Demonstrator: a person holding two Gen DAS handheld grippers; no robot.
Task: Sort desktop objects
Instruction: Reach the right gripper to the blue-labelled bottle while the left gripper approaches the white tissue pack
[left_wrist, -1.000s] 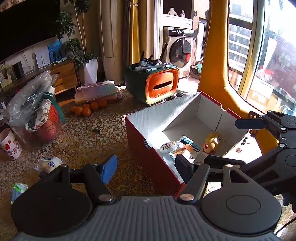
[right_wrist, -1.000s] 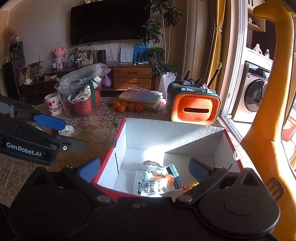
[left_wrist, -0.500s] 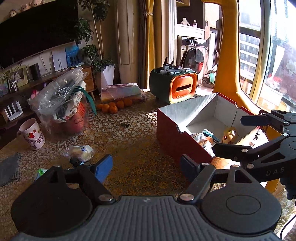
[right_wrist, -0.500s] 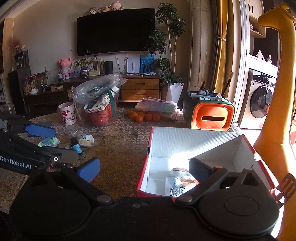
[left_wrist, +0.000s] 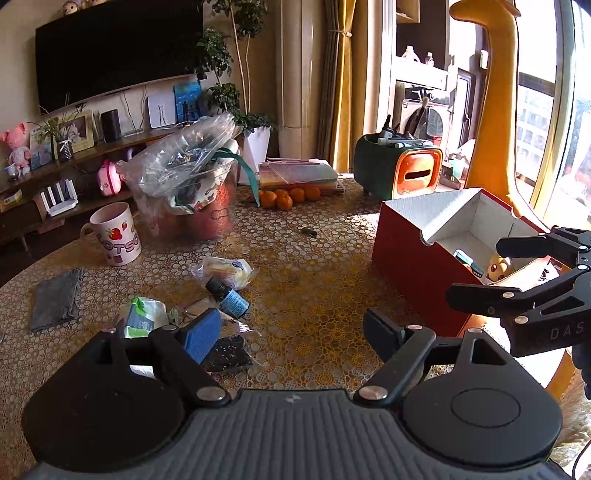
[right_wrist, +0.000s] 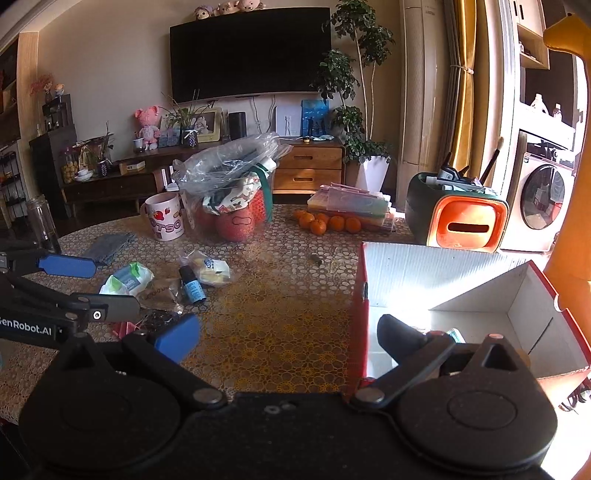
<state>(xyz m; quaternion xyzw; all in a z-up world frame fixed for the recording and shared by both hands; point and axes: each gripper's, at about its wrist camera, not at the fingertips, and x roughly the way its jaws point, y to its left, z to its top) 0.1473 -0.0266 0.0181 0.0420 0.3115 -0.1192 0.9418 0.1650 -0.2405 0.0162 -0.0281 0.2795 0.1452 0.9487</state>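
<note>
My left gripper is spread wide, holding nothing, above the patterned table. My right gripper is also released, empty, at the red box's near-left corner. The small dark bottle with a blue label lies on its side left of the box, cap pointing far-left; its print is unreadable. The mug reads "OTSO". The left gripper's arm is marked "GenRobot.AI".
</note>
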